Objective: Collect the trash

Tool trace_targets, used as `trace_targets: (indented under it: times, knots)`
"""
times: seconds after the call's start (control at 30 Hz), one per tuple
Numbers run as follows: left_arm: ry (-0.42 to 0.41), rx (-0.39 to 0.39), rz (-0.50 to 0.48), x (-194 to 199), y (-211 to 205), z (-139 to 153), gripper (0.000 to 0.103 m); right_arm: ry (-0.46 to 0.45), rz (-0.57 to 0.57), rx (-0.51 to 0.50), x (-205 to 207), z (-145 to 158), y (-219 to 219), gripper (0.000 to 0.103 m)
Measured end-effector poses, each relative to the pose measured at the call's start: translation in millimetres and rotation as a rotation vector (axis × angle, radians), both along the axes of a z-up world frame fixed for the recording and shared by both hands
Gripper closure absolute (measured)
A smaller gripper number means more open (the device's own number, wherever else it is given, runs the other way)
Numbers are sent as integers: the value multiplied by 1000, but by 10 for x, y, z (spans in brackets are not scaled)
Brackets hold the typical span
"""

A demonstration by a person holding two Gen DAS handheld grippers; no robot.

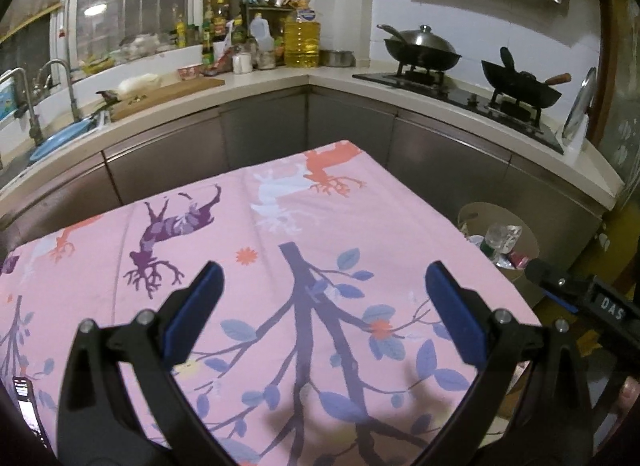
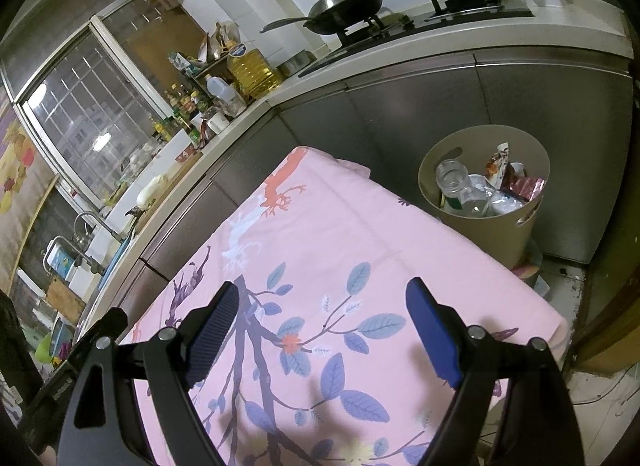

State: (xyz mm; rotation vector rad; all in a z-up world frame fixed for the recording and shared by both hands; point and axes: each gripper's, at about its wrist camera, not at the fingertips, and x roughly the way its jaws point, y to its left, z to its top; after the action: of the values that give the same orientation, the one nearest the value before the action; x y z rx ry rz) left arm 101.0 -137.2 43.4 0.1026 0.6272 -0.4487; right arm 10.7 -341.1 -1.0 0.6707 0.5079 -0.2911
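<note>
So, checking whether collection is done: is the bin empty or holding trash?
Holding trash. The bin stands upright beside the table, with a clear bottle and crumpled wrappers inside.

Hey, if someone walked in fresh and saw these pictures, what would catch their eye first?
The pink tablecloth with printed branches and deer fills the middle, under both open grippers, left and right. Beside the table's far right corner stands a beige bin filled with bottles and wrappers. Behind, two woks sit on the stove.

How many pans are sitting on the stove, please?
2: a lidded wok on the burner nearer the oil bottle, and an uncovered black wok on the other burner.
</note>
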Motion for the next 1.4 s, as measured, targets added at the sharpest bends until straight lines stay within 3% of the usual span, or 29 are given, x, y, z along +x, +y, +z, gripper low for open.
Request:
trace_targets:
  times: [0.37, 0.7, 1.07, 1.4]
  knots:
    - [30, 26, -9, 37, -15, -81, 6, 5, -5, 6, 3, -26, -11, 21]
    - [-38, 36, 28, -1, 12, -39, 6, 11, 4, 3, 17, -43, -6, 20]
    - [-35, 70, 53, 19, 2, -49, 6, 9, 16, 0, 47, -19, 29, 20]
    - [-17, 97, 15, 21, -28, -88, 6, 9, 14, 1, 43, -17, 26, 20]
